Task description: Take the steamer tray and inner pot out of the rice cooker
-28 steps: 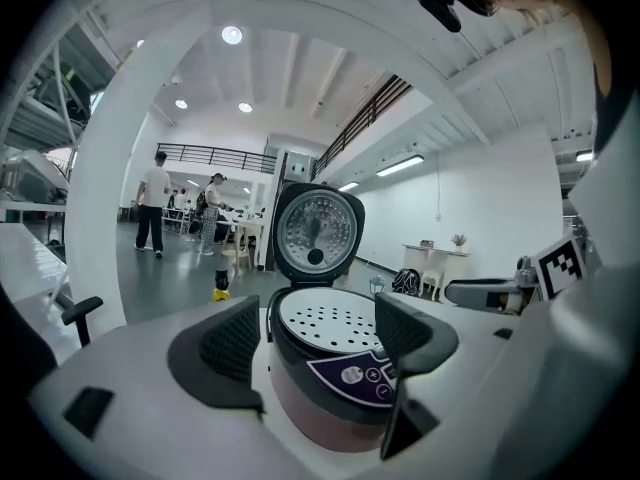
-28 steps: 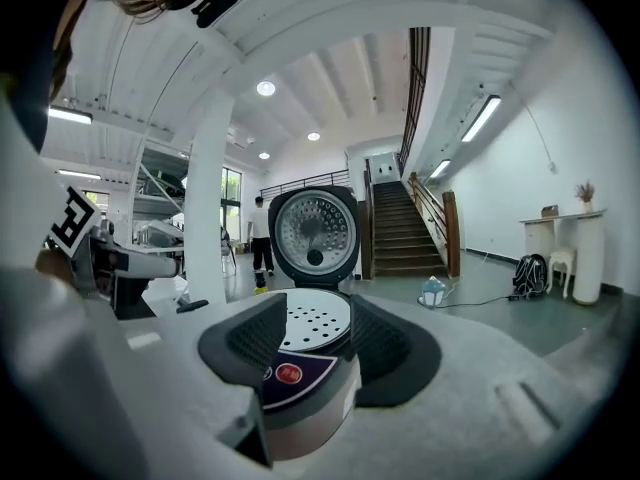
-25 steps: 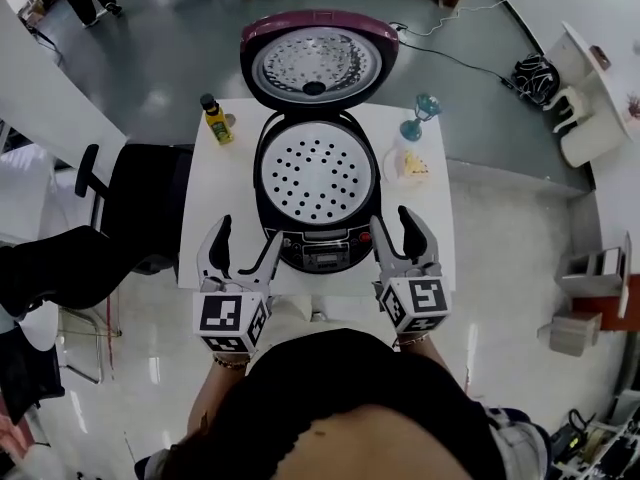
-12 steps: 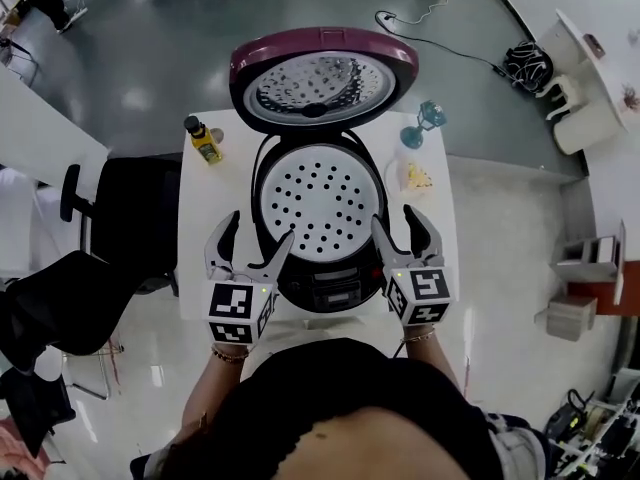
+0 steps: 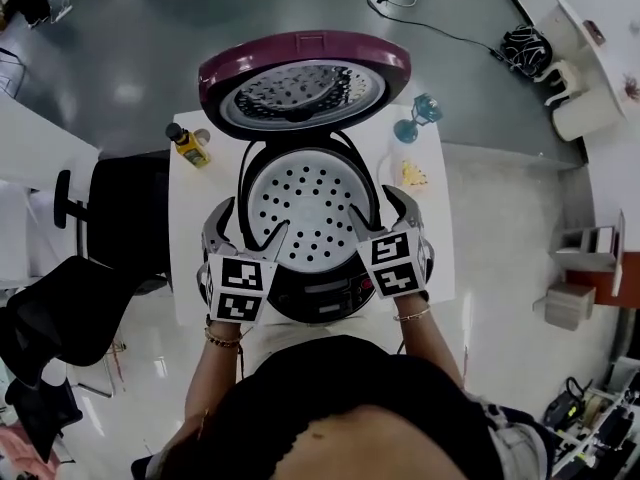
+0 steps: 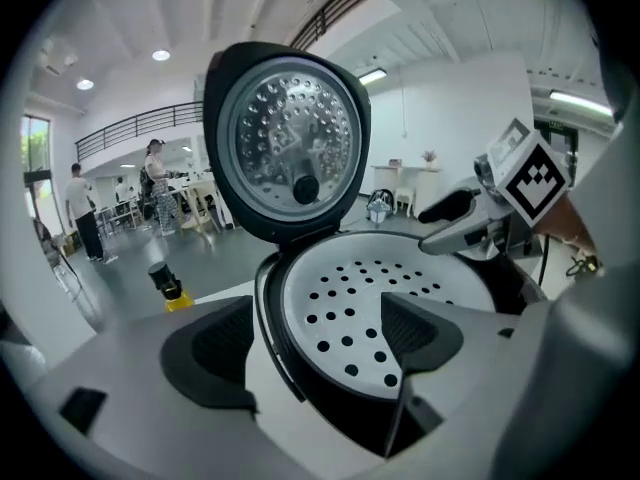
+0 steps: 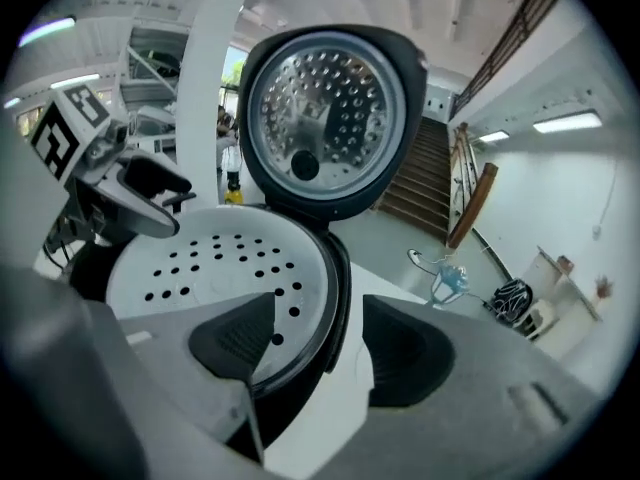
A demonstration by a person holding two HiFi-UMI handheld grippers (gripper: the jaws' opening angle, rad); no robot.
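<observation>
Symmetrically, the left gripper (image 5: 250,223) and right gripper (image 5: 378,216) straddle opposite sides of the cooker (image 5: 318,290) rim, jaws opening wide and gripping nothing. The tray (image 5: 308,200) sits in the cooker's mouth between them, equally near both.
</observation>
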